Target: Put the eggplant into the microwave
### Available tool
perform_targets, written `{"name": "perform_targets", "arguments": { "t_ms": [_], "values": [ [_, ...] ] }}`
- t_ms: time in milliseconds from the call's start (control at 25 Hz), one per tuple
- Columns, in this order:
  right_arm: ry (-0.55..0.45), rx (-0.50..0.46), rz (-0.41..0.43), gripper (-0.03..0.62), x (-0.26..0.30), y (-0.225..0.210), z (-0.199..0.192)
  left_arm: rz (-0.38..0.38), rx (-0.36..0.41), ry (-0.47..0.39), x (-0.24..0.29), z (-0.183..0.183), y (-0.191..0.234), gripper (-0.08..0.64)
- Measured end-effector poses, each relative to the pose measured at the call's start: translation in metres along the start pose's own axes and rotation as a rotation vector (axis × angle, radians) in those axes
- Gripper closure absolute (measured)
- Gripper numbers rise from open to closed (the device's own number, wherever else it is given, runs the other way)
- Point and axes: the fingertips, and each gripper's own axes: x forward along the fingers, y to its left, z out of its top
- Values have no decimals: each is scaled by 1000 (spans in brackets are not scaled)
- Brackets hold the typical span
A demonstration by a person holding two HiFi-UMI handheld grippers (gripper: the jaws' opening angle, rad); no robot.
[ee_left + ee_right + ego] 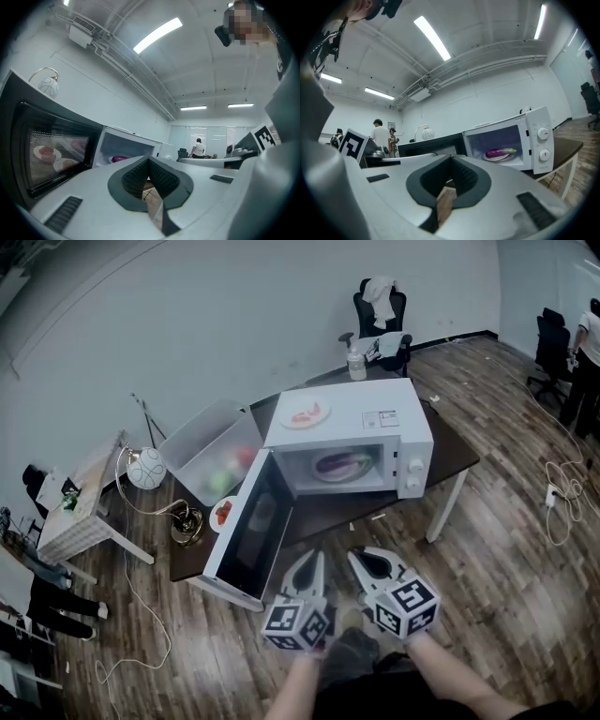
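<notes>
The purple eggplant (342, 465) lies on a plate inside the white microwave (375, 418), whose dark door (248, 526) hangs open to the left. Both grippers are held low in front of the table, apart from the microwave. The left gripper (314, 559) and right gripper (356, 555) are shut with nothing between the jaws. In the left gripper view the shut gripper (148, 161) points at the cavity, where the eggplant (119, 159) shows beside the door (51, 150). The right gripper view has its gripper (451, 161) shut, with the eggplant (501, 152) on its plate.
A plate of food (305, 414) sits on the microwave's top. A clear plastic bin (211, 460), a small plate with red pieces (223, 513) and a bottle (356, 364) share the dark table (450, 451). A globe lamp (145, 468), office chairs (380, 310) and a person (586, 362) stand around.
</notes>
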Motion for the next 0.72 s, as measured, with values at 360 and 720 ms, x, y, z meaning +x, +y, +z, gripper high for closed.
{"name": "perform_targets", "arguments": {
  "t_ms": [360,720],
  "values": [
    [62,36,-6,595,23,-21,-23,11,-35,58,26,-24,21,561],
    [114,66,-30,595,55,-52,-35,1,-71,110,65,-39,45,561]
  ]
}}
